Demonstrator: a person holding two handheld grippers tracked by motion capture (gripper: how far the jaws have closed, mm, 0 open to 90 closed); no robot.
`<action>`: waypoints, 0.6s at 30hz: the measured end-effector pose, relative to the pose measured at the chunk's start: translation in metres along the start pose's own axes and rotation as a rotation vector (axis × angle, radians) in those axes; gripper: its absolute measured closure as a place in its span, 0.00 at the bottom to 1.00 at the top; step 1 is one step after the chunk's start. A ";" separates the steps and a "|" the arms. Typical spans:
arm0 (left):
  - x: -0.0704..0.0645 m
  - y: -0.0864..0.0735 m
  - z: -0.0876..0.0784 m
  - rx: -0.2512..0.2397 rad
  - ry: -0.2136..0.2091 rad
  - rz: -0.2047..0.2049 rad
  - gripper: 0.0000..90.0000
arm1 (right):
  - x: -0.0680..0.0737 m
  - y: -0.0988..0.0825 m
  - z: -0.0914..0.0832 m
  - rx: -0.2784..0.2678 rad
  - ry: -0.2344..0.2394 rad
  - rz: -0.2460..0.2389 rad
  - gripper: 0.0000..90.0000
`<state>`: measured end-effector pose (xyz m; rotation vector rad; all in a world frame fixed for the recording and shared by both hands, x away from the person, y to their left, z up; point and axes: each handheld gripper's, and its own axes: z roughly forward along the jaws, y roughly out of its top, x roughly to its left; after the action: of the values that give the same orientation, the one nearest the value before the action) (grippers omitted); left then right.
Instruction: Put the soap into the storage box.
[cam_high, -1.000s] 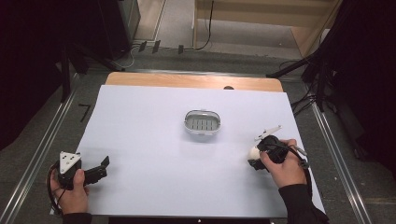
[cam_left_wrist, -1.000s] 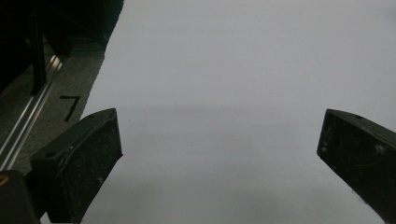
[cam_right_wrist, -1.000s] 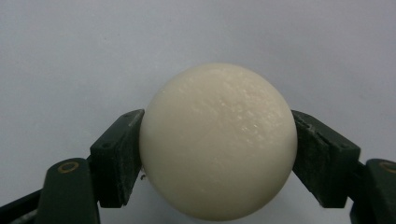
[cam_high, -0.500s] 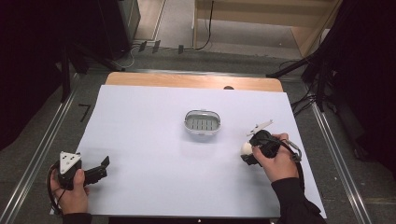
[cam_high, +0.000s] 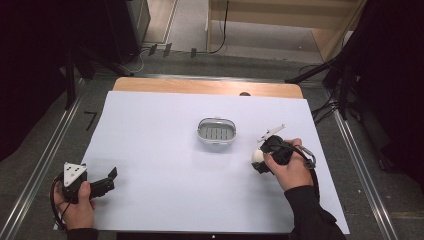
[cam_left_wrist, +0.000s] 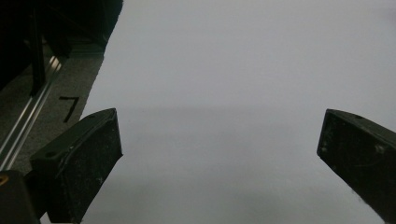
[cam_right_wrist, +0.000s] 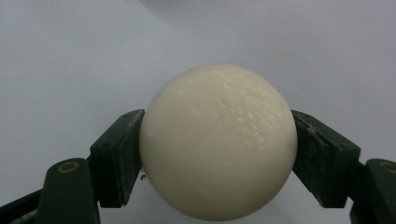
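Left gripper (cam_high: 107, 181): near left edge of the white sheet (cam_high: 165, 200), jaws spread wide, nothing between them.
Right gripper (cam_high: 261, 161): near right part of the sheet, jaws pinching the ball.
Ball (cam_right_wrist: 218, 142): cream, round, clamped between both pads, just right of the dish.
Dish (cam_high: 216, 134): grey, slotted, mid-sheet.
Table (cam_high: 205, 86): wooden strip at far edge.
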<state>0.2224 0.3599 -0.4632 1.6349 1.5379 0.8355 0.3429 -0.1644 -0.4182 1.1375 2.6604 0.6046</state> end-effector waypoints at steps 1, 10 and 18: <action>0.000 0.000 0.000 0.000 0.000 0.000 0.00 | 0.000 0.001 0.000 0.002 -0.002 -0.001 0.27; 0.000 0.000 0.000 -0.002 -0.001 -0.003 0.00 | 0.002 0.010 0.000 -0.010 0.003 -0.010 0.27; 0.001 0.000 0.000 -0.005 -0.004 -0.006 0.00 | 0.005 0.018 0.004 -0.007 0.014 -0.025 0.27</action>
<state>0.2223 0.3606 -0.4634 1.6266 1.5365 0.8320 0.3529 -0.1483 -0.4140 1.1002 2.6777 0.6196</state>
